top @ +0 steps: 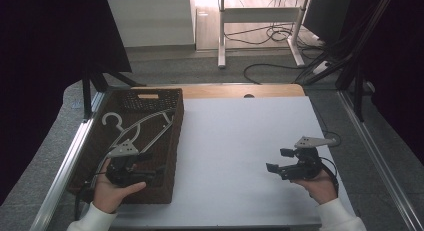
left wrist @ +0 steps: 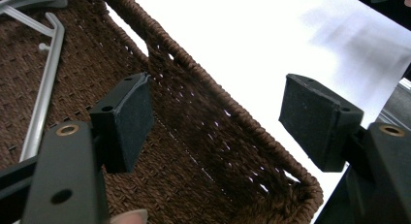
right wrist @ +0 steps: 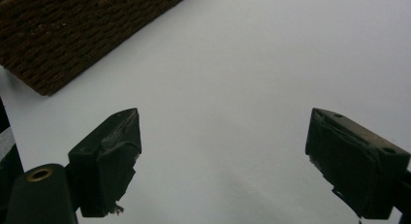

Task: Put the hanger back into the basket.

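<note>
I see the grey hanger (top: 142,127) lying in the brown wicker basket (top: 172,156), beyond my open, empty left gripper (top: 150,172). Right gripper (top: 278,161), right of basket: open, empty.

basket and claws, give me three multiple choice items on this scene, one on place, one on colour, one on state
1. Where is the hanger?
A. in the basket
B. on the white table
C. in the right claw

2. What colour is the basket?
A. white
B. brown
C. blue

3. How does the left claw stand?
A. shut on the hanger
B. shut, empty
C. open, straddling the basket's wall

Answers: 1 A, it lies across the woven floor; 2 B, dark brown weave; 3 C, the rim passes through the gap between its spread pads.
</note>
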Tool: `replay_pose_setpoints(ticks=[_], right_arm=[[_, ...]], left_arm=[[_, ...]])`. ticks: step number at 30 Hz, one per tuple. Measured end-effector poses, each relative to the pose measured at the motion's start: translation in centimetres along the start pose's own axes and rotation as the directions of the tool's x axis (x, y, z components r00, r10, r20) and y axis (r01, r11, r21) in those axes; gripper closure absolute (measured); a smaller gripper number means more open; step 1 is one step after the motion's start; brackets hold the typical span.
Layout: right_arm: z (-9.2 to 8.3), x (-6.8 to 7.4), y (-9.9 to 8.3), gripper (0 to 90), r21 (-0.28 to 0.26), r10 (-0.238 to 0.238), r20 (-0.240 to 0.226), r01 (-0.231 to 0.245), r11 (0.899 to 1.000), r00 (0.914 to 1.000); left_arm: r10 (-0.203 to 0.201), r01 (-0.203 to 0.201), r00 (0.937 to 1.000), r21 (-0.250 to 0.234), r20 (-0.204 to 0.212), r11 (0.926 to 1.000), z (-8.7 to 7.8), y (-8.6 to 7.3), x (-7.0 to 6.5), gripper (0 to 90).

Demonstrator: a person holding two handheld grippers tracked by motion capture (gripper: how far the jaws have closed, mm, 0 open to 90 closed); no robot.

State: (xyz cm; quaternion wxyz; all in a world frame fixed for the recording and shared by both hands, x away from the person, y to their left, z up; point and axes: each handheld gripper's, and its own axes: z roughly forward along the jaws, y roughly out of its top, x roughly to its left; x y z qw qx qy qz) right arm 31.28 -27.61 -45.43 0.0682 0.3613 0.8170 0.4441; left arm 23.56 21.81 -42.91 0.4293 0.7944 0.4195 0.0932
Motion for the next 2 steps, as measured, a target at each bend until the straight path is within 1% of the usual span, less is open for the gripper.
replay_pose_setpoints(ticks=[2], right_arm=[[0.11,-0.03,-0.01,10.3,0.004,0.01,-0.011,-0.01,1.0,0.9999]], left_arm=[[0.003,-0.003,1.0,-0.007,0.0,1.0,-0.09,-0.01,-0.03,26.9]])
